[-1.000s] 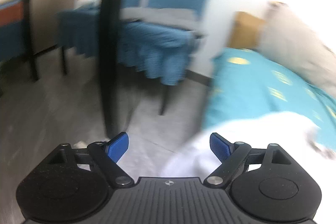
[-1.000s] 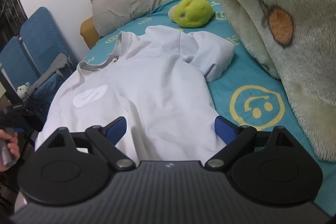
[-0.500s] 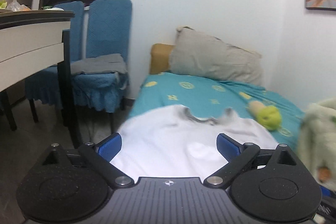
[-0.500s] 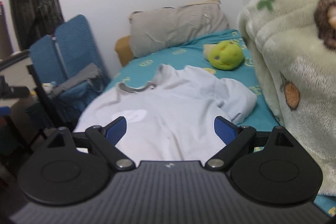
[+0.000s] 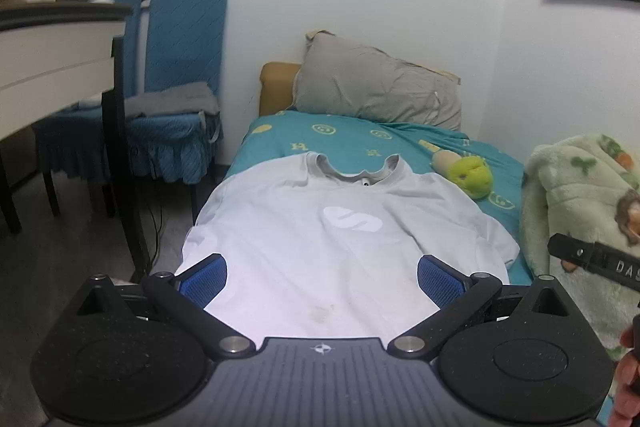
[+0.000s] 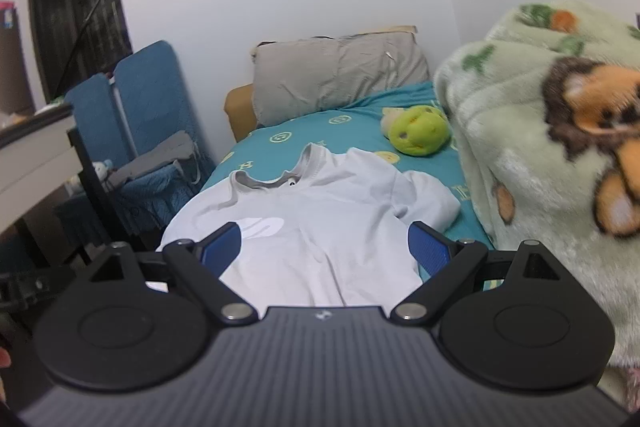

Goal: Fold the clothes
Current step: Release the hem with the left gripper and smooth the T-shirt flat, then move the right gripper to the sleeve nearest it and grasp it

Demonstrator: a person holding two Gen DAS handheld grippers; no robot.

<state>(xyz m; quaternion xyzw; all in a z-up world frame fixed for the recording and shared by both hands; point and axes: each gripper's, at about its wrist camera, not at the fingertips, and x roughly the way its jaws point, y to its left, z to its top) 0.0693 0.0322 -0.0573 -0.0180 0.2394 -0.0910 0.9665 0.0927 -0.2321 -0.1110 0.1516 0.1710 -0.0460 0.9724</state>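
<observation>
On the teal smiley-print bed (image 5: 352, 139): pale grey short-sleeved T-shirt (image 5: 320, 251), spread flat, unfolded. Left gripper (image 5: 322, 277) and right gripper (image 6: 324, 247) fingers spread, empty. Folding needs a sleeve or hem pinched.

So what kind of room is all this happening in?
Most likely a bedroom in a home: a bed with a teal smiley-print sheet, a grey pillow at its head, and a white T-shirt spread flat on it.
</observation>
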